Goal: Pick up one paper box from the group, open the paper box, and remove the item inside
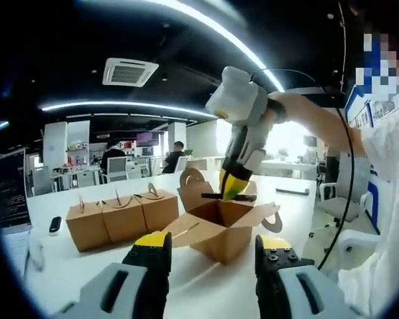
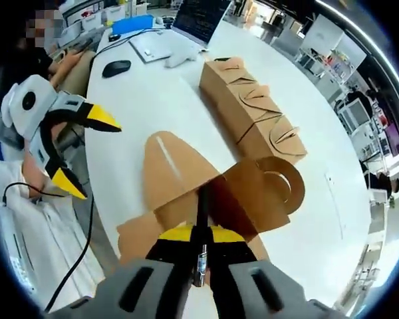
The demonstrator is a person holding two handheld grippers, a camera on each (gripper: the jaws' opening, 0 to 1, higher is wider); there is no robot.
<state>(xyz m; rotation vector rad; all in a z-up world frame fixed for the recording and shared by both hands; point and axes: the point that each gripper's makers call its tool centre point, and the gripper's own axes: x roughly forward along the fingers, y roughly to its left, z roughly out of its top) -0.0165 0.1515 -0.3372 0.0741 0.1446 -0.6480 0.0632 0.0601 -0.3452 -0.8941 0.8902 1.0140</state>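
Paper box (image 1: 219,229) at frame centre stood open; right gripper (image 1: 231,189) pinched a thin dark item (image 2: 201,206) inside, removal pending; left gripper (image 1: 213,256) hovered wide

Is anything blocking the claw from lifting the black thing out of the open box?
Nothing visible does. The open box has its flaps spread wide, and the right gripper is shut on the thin black item above the opening. The left gripper hangs open off to the side.

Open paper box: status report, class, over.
Left tool open, clear of box. Right tool shut on thin dark item over open paper box. Three closed boxes alongside, nothing blocking.
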